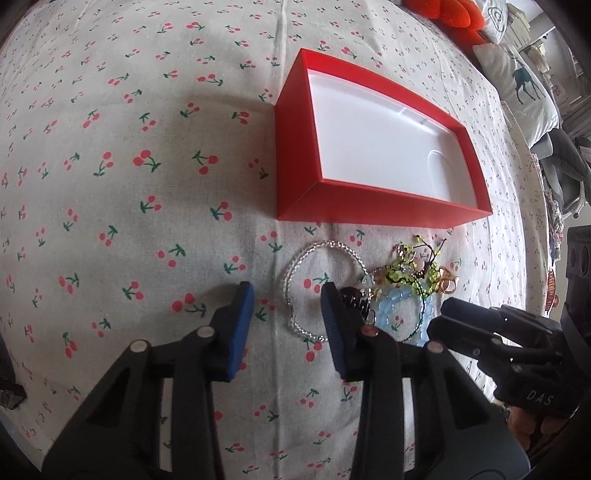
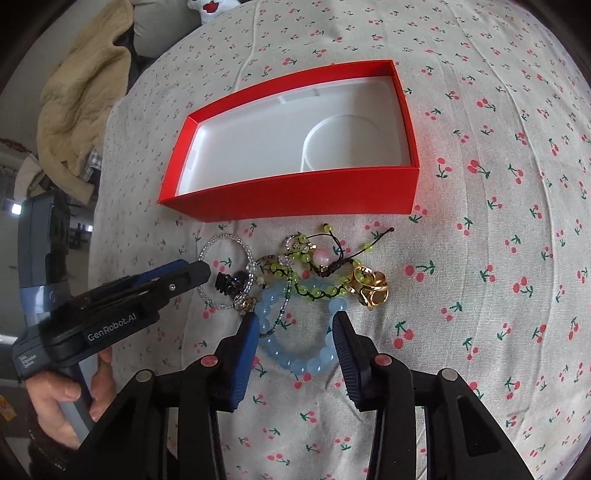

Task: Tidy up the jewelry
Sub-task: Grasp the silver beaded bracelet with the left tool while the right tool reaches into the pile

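An open red box [image 1: 295, 155] [image 2: 295, 192] with a bare white inside lies on the cherry-print cloth. In front of it is a jewelry pile: a clear bead bracelet [image 1: 295, 269] [image 2: 221, 242], a light blue bead bracelet [image 2: 306, 363] [image 1: 391, 306], a green bead cord bracelet [image 2: 314, 291] [image 1: 399, 273], gold rings [image 2: 371, 288] [image 1: 448, 284] and a dark piece [image 2: 231, 284]. My left gripper [image 1: 288, 314] is open, its jaws standing on either side of the clear bracelet's near left edge. My right gripper [image 2: 295, 332] is open, its jaws on either side of the blue bracelet.
A beige blanket [image 2: 81, 92] and clutter lie past the cloth's left edge. Pillows [image 1: 524, 85] and an orange cushion [image 1: 450, 14] lie at the far right. The right gripper's body [image 1: 498, 339] sits close beside the left one.
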